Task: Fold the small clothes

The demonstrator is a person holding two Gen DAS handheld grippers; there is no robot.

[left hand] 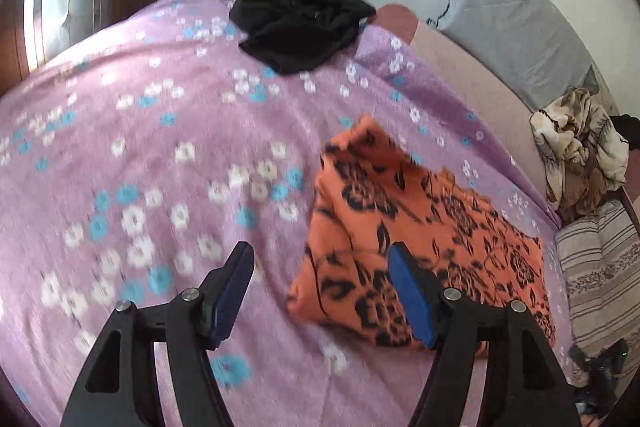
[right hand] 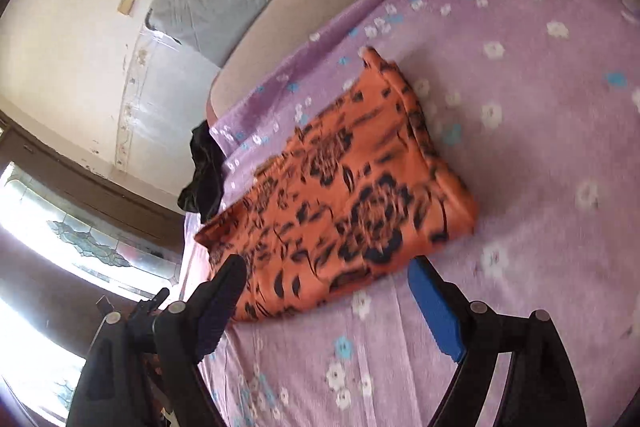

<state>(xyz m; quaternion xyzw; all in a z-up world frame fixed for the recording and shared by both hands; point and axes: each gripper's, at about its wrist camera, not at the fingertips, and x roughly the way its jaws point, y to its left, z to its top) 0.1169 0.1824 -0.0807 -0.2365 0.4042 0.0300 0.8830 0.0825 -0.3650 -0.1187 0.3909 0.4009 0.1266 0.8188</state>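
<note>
— One garment apparently folded, one still to do: orange floral cloth (left hand: pixel 420 227) lying as a neat, thick rectangle on the lilac bedspread (left hand: pixel 140 147), edges doubled over, black flower print on top. Judged finished, or nearly so.

— And the second?

— Black garment (left hand: pixel 300 27), crumpled in a loose heap at the far end of the same bedspread, well apart from the orange piece. Not yet folded, by the look of it.

— Tongs?

— Both spread wide, gripping nothing. Left gripper (left hand: pixel 320 295) hovering over the near-left corner of the orange cloth, one blue-padded finger in front of the fabric, contact impossible to judge. Right gripper (right hand: pixel 328 303) poised at the near edge of the orange cloth (right hand: pixel 340 195), jaws gaping, nothing between them.

— Materials?

— Orange piece soft, fleecy-looking, thick where layered, rounded at the folds. Black one thin, limp, faintly glossy in the right view (right hand: pixel 204 179). Bedspread nappy and plush, strewn with white and blue blossoms. Fingers hard black plastic, blue pads inside.

— Around the bed?

— Grey pillow (left hand: pixel 516 27) against the wall, rumpled brown-and-cream blanket (left hand: pixel 576 147) beside it, striped cushion (left hand: pixel 600 267) nearer. Some motion blur throughout.
</note>
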